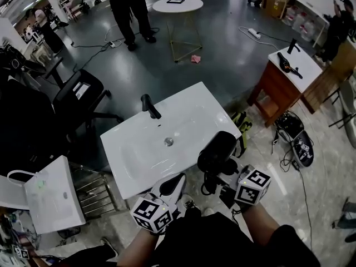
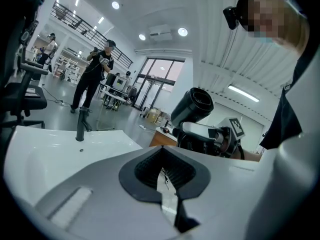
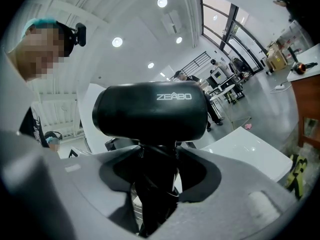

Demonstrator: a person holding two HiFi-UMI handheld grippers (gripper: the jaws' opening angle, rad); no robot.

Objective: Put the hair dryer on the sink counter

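The black hair dryer (image 1: 217, 151) hangs over the near right corner of the white sink counter (image 1: 194, 115). My right gripper (image 1: 214, 183) is shut on its handle. In the right gripper view the dryer's barrel (image 3: 150, 111) stands above the jaws, with the handle clamped between them (image 3: 155, 194). My left gripper (image 1: 173, 183) is at the counter's near edge, jaws together and empty (image 2: 167, 194). From the left gripper view the dryer (image 2: 192, 105) and the right gripper (image 2: 215, 136) show to the right, with the counter (image 2: 45, 154) and black faucet (image 2: 81, 124) ahead.
A black faucet (image 1: 149, 105) stands at the counter's far left. A wooden cabinet (image 1: 289, 65) with a white top stands at the right, bags and cables (image 1: 295, 132) on the floor beside it. A black chair (image 1: 78, 93), a white basin (image 1: 53, 196), a round table (image 1: 178, 4) and a standing person (image 1: 130, 10) are around.
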